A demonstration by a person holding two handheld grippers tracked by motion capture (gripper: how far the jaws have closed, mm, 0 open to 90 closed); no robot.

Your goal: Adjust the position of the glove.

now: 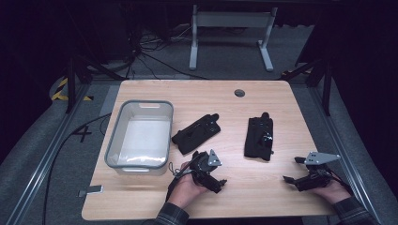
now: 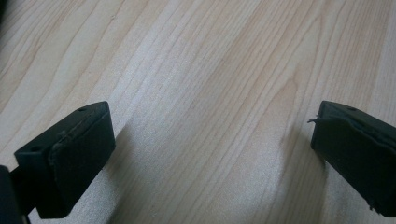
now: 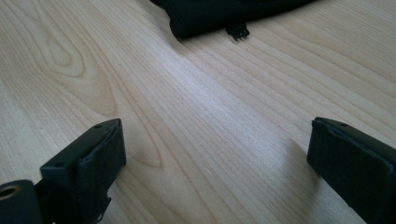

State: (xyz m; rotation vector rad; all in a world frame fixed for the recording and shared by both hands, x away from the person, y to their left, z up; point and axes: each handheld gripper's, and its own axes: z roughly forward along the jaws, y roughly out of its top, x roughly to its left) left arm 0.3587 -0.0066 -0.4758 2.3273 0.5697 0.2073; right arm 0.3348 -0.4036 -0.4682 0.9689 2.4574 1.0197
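Two black gloves lie on the wooden table (image 1: pixel 263 187). One glove (image 1: pixel 196 133) rests just right of the grey bin, and the other glove (image 1: pixel 259 137) lies further right. My left gripper (image 1: pixel 217 183) sits low over the table's front middle, held by a hand, and is open with bare wood between its jaws (image 2: pixel 212 140). My right gripper (image 1: pixel 293 171) is near the front right, open and holding nothing. In the right gripper view (image 3: pixel 217 154), an edge of a black glove (image 3: pixel 219 11) with a small clip lies ahead of the jaws.
A grey plastic bin (image 1: pixel 111 140) with a pale inside stands on the table's left. A round cable hole (image 1: pixel 240 93) sits near the far edge. Beyond the table are a white frame (image 1: pixel 230 35), floor cables and black stands at both sides.
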